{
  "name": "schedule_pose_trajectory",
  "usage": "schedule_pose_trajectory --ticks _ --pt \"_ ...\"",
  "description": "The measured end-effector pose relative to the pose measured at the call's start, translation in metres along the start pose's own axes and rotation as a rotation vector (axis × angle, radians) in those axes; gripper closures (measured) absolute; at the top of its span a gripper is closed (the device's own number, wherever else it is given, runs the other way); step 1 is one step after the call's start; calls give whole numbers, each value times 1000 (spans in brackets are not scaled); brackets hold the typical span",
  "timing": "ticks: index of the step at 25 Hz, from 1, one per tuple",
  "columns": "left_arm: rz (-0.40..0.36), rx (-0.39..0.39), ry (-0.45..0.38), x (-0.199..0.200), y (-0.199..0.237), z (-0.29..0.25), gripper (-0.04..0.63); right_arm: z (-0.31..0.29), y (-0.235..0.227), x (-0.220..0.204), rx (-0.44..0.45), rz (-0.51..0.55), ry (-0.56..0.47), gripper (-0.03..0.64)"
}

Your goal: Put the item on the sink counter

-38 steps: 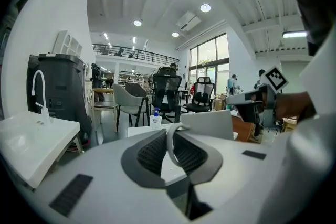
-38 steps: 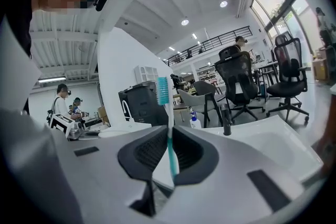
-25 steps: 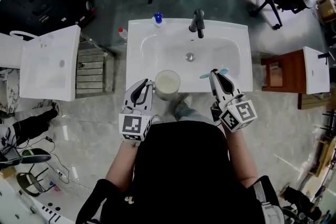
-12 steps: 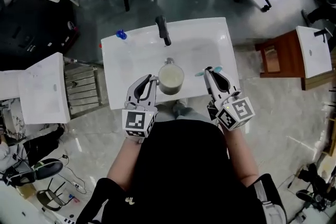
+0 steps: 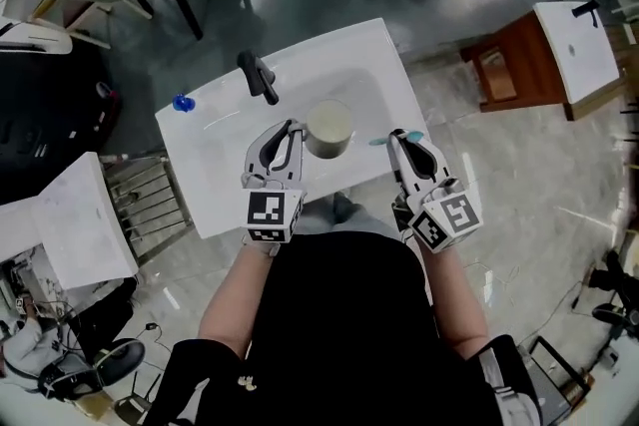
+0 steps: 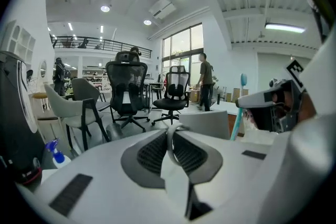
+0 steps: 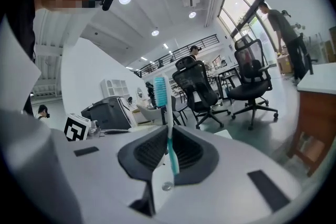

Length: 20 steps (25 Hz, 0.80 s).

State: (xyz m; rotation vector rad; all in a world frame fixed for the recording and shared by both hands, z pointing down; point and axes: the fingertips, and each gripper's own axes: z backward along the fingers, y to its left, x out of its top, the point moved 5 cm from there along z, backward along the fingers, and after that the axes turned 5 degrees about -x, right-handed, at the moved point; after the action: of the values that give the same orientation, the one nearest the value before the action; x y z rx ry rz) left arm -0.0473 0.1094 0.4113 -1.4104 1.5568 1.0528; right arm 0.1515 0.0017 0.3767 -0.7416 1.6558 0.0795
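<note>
the white sink bench [image 5: 215, 185] stands at a slant on the grey floor, its basin in the middle. the left gripper [image 5: 288, 131] reaches in over the bench's front edge and the right gripper [image 5: 397, 137] is over the front right corner. the cream cup [image 5: 328, 129] is over the front part of the basin, its thin handle clamped between the left fingers; i cannot tell whether it rests there. a dark faucet [image 5: 258, 75] stands at the back edge and a blue-capped bottle [image 5: 182, 102] at the back left corner. the teal toothbrush [image 5: 383, 142] is pinched between the closed right fingers, its bristle head toward the cup.
</note>
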Motion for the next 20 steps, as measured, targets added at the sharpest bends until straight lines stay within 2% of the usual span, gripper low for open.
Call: schedule_pose_trajectory --ticks 6,9,20 --pt "-20 -75 6 10 2 -65 546 15 -35 6 -149 -32 -15 568" --pt "-3 -98 1 16 6 -98 545 23 -48 11 -215 -40 -23 566" --pt "37 -57 -23 21 32 -212 545 50 -80 7 -425 -95 -2 568"
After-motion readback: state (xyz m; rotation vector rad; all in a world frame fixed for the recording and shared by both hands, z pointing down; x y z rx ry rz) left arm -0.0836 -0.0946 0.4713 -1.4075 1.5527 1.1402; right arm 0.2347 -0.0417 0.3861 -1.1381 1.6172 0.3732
